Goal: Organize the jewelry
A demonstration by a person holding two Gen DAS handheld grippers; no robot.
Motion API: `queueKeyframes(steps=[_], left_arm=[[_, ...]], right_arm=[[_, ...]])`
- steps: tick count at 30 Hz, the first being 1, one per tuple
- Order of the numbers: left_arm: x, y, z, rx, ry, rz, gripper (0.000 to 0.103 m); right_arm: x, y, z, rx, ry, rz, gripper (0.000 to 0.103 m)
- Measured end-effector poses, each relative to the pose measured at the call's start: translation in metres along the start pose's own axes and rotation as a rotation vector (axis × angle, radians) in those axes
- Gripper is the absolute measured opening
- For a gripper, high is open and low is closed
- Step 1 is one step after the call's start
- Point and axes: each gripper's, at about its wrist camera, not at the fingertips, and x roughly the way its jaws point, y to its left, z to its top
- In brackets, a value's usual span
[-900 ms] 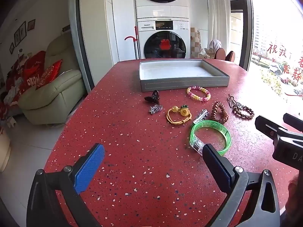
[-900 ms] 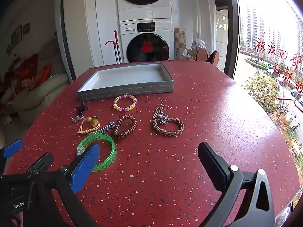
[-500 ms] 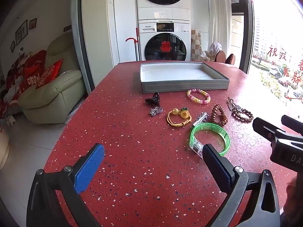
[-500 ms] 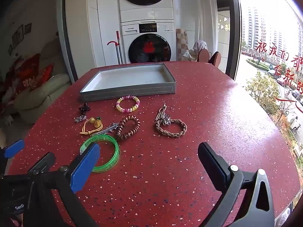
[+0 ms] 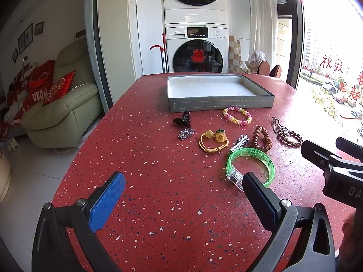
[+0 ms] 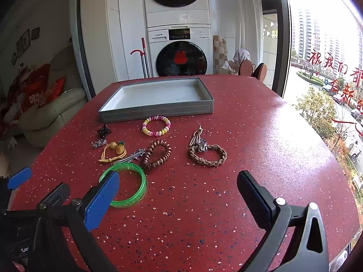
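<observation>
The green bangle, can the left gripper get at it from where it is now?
Probably yes. The green bangle lies flat on the red table, just ahead of the open left gripper, off toward its right finger. Nothing sits between them; a silver clip touches its far rim.

The left gripper's right finger (image 5: pixel 261 200) is covering the near rim and part of the clear clasp of the green bangle (image 5: pixel 249 165) in the left wrist view; in the right wrist view the right gripper's blue pad (image 6: pixel 101 200) is hiding the bangle's near-left arc; the right gripper (image 5: pixel 335 158) is running off the left view's right edge, so its jaws are not showing whole; the small silver piece (image 6: pixel 99 143) is staying too small to identify.
</observation>
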Motion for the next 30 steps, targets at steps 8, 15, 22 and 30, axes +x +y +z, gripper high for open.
queueKeyframes(steps=[8, 15, 22, 30], left_arm=[[-0.0004, -0.0004, 0.0003, -0.001, -0.002, 0.000, 0.103], [-0.0004, -0.0002, 0.0000, -0.002, -0.001, -0.001, 0.103], [-0.0003, 0.0003, 0.0000, -0.002, -0.001, -0.002, 0.103], [0.0001, 0.0007, -0.0001, -0.003, 0.000, -0.002, 0.103]], right_arm=[[-0.0013, 0.0011, 0.0012, 0.001, -0.003, 0.003, 0.103], [-0.0016, 0.0013, 0.0018, -0.003, -0.004, 0.006, 0.103], [-0.0015, 0.0027, 0.0030, -0.004, -0.005, 0.010, 0.103], [-0.0015, 0.0022, 0.0023, -0.003, -0.006, 0.009, 0.103]])
